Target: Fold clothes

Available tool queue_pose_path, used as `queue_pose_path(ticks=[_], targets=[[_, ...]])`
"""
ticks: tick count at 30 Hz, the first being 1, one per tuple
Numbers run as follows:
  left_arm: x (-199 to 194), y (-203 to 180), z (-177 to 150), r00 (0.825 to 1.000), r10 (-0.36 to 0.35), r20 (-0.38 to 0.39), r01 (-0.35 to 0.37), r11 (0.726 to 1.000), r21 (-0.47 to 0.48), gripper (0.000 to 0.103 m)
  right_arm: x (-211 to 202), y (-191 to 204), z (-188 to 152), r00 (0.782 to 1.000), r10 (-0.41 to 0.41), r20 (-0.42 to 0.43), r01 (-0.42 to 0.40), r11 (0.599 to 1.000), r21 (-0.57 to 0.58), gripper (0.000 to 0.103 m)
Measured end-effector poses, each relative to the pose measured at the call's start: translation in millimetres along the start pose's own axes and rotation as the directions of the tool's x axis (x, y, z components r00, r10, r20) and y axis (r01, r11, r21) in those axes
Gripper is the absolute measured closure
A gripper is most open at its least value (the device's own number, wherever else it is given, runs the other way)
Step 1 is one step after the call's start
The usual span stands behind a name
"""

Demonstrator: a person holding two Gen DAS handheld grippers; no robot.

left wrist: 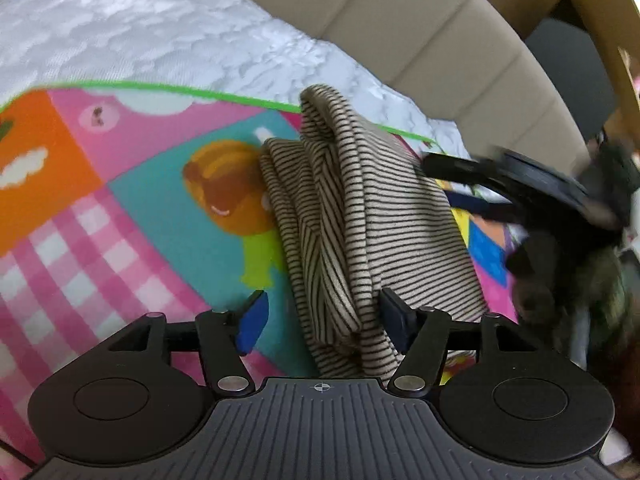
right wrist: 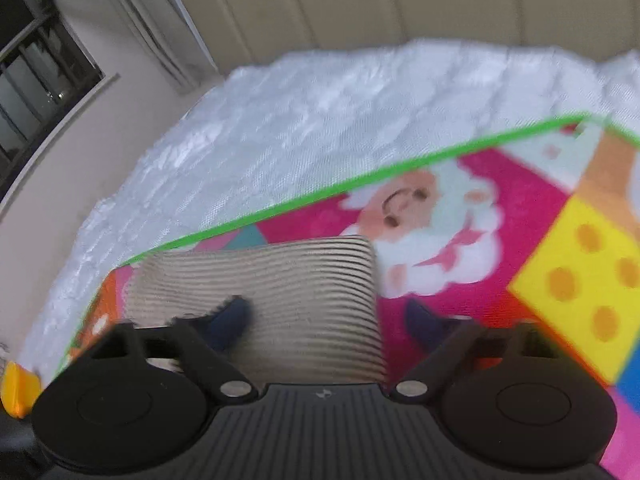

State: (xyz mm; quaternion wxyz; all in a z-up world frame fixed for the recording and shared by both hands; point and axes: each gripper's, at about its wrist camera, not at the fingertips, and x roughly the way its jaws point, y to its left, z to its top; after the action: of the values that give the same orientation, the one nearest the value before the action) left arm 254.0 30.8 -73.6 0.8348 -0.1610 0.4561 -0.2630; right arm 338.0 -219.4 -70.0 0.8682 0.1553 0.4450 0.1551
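- A folded striped garment (left wrist: pixel 352 216), cream with thin dark stripes, lies on a bright cartoon-printed mat (left wrist: pixel 132 216) with a green edge; the mat is spread over a white bedspread (left wrist: pixel 160 36) in front of a beige padded headboard (left wrist: pixel 420 20).
- No brand, label or readable writing shows on the garment, mat or either gripper; the mat carries only pictures, such as a bearded face and a spotted yellow square.
- The left gripper (left wrist: pixel 320 318) stands released: its jaws are apart around the garment's near folded end, and the left blue pad (left wrist: pixel 252 320) is clear of the cloth, while the right pad lies against it.
- The right gripper (right wrist: pixel 332 322) is also released, jaws apart above the garment's right part, one finger over the cloth and the other over the mat; the picture is blurred.
- In the left wrist view the right gripper appears, blurred, at the garment's far right side.
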Motion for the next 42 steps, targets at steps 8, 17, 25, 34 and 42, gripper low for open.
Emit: queue_pose_path(ticks=[8,17,25,34,42], targets=[[4,7,-5,0.999,0.019,-0.029,-0.018,0.999,0.037,0.029,-8,17,-18,0.991,-0.071,0.117,0.090,0.983,-0.158,0.054],[-8,-4,-6,0.999,0.024,0.038,-0.027,0.996,0.080,0.026,-60,6,-52,0.978,-0.065,0.198,0.082,0.993,-0.080,0.032],[-27,-64,42,0.975,-0.089,0.204,0.058,0.986,0.154,0.031,-94,7,-115,0.973,-0.100,0.210,0.134,0.979,-0.155,0.006],[58,-39,52,0.984,0.145,0.101,-0.160,0.975,0.154,0.035,-65,-2,-121,0.996,-0.038,0.076,0.047,0.992,-0.115,0.000],[55,-43,46,0.982,0.156,0.106,-0.174,0.966,0.193,0.034,-46,20,-135,0.992,-0.123,0.020,0.124,0.963,-0.239,0.000]])
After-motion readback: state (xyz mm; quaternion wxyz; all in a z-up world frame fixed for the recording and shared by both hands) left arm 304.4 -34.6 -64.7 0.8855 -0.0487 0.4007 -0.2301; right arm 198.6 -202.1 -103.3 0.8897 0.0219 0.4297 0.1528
